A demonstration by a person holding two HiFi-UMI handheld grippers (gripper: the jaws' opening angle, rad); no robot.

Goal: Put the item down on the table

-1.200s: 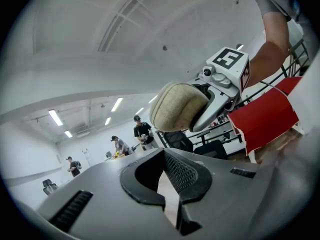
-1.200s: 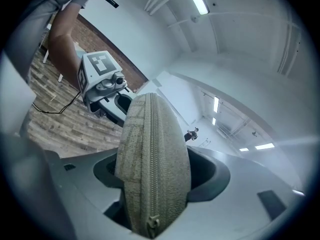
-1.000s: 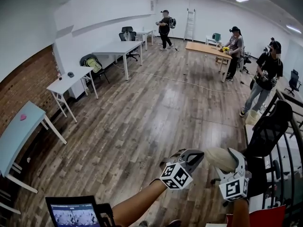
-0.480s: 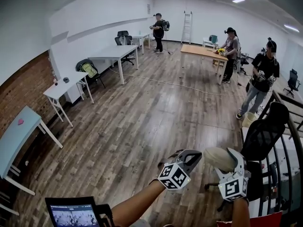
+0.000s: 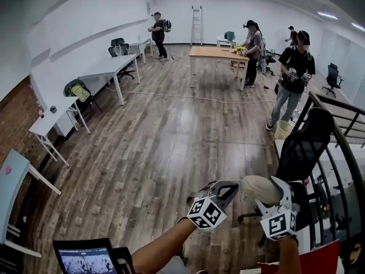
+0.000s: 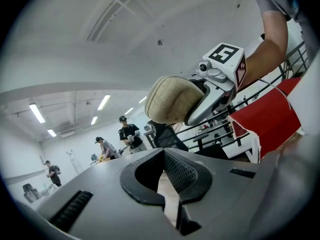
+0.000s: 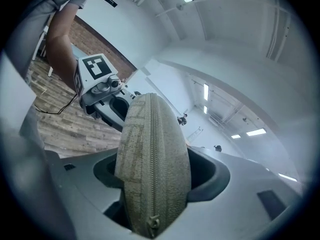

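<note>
A beige zippered pouch [image 5: 258,189] is held in the air at the bottom of the head view, over the wooden floor. My right gripper [image 5: 272,188] is shut on it. In the right gripper view the pouch [image 7: 152,164] stands on edge between the jaws, zipper facing the camera. My left gripper [image 5: 226,188] hovers just left of the pouch, shut and empty. The left gripper view shows its jaws [image 6: 164,181] closed together, with the pouch [image 6: 172,100] and the right gripper [image 6: 212,89] above them.
A black office chair [image 5: 305,147] and a metal railing [image 5: 345,127] stand close on the right. A tablet screen [image 5: 85,258] is at the bottom left, a red sheet [image 5: 305,261] at the bottom right. White desks [image 5: 108,67], a wooden table [image 5: 217,52] and several people are farther off.
The head view has swung, so the room slides left and the people at the right come nearer. Both grippers keep their pose; the pouch stays held.
</note>
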